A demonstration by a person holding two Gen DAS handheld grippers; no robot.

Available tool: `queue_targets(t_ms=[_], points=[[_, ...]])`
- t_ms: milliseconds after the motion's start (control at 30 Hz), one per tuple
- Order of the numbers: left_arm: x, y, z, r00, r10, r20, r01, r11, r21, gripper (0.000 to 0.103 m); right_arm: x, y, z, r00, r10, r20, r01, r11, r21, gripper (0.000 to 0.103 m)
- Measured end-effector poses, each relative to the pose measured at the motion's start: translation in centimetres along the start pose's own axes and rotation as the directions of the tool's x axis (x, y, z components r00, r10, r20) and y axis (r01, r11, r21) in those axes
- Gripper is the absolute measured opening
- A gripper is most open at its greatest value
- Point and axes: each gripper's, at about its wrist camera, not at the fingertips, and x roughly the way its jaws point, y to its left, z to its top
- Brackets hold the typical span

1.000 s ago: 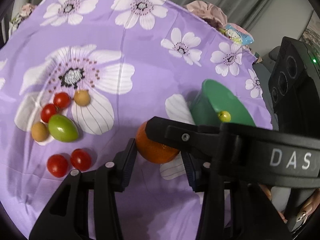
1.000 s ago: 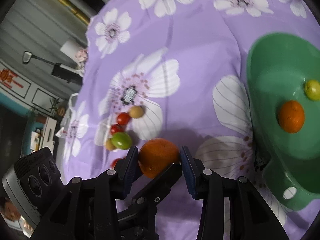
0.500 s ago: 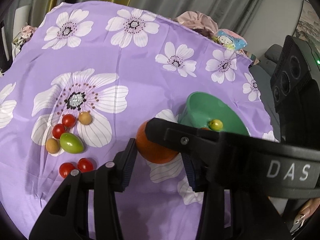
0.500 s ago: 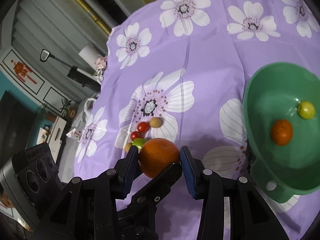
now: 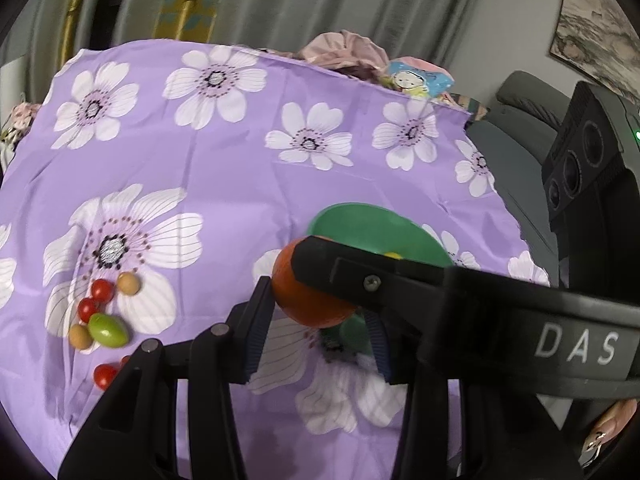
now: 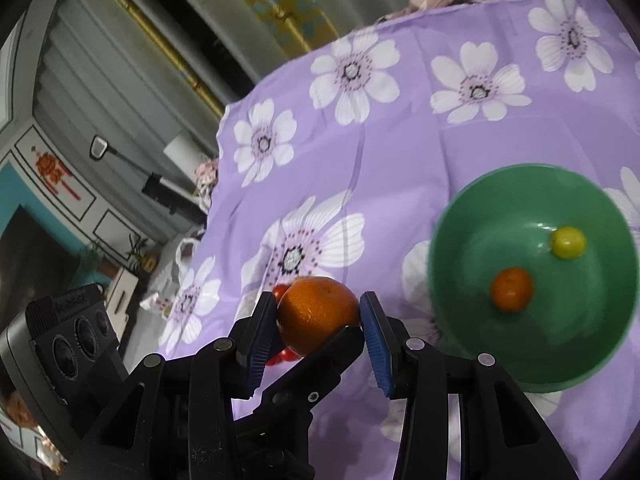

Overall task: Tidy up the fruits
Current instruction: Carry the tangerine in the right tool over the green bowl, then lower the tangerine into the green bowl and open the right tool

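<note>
A large orange (image 6: 318,312) hangs above the purple flowered cloth (image 5: 224,168). My right gripper (image 6: 320,310) is shut on it, blue pads pressing both sides. My left gripper (image 5: 316,312) crosses it and grips the same orange (image 5: 308,300); its right pad is partly hidden behind the right gripper's black finger (image 5: 400,280). The green bowl (image 6: 472,208) lies to the right and holds a small orange (image 6: 512,289) and a yellow-green fruit (image 6: 568,242). Red cherry tomatoes (image 5: 102,290), a green fruit (image 5: 107,330) and tan fruits (image 5: 129,283) lie on the cloth at the left.
A grey armchair (image 5: 520,100) and a black camera block (image 5: 580,160) stand at the right. Pink cloth and a cartoon packet (image 5: 416,78) lie at the table's far edge. Curtains hang behind. A hand's fingernails (image 5: 608,428) show at the lower right.
Both grippers have risen with the orange held between them, so the cloth looks farther off. The bowl has shifted toward the middle of the right wrist view.
</note>
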Motion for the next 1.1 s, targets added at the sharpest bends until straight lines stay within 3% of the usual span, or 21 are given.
queue_targets(t_ms=[467, 1100], points=[[1.8, -4.0, 1.1, 0.999, -0.048, -0.013, 0.048, 0.996, 0.078, 0.044, -3.3, -3.5, 0.7, 0.996, -0.01, 0.092, 0.002, 0.997, 0.083, 0.045], [5.1, -6.0, 1.7, 0.994, -0.085, -0.075, 0.094, 0.989, 0.114, 0.044, -3.8, -7.4, 1.0, 0.993, -0.034, 0.114, 0.015, 0.987, 0.162, 0.045]])
